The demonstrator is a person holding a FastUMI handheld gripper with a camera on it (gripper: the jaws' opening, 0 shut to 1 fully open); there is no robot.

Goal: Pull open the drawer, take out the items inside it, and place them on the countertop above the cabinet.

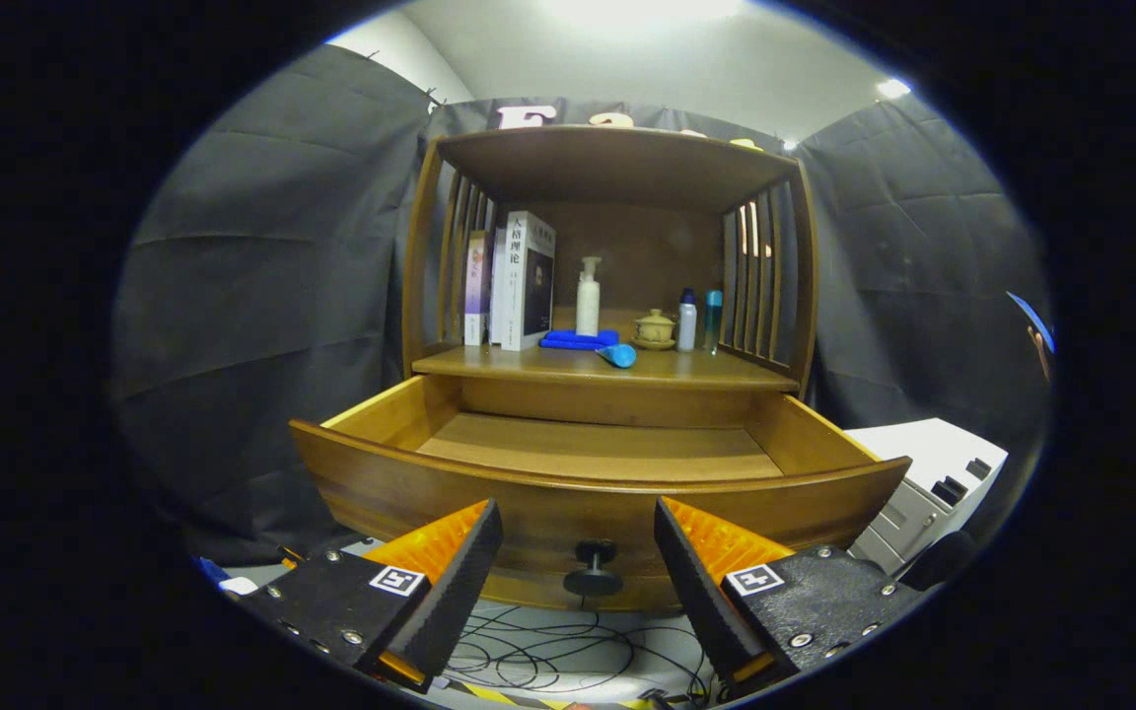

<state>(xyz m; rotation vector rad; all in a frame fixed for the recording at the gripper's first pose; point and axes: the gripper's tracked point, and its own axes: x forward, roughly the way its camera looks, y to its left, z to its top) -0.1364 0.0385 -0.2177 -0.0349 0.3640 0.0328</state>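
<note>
The wooden cabinet's drawer is pulled out towards me, and the part of its floor that I see is bare wood. Its dark round knob sits on the curved front, just ahead of and between my fingers. My gripper is open with nothing between its fingers, a short way back from the drawer front. On the countertop above the drawer lie a blue item near the front edge and a flat dark-blue item behind it.
The countertop also carries books at the left, a white pump bottle, a small yellow lidded cup and two small bottles at the right. Slatted side walls enclose the shelf. Cables lie on the floor below; a white device stands to the right.
</note>
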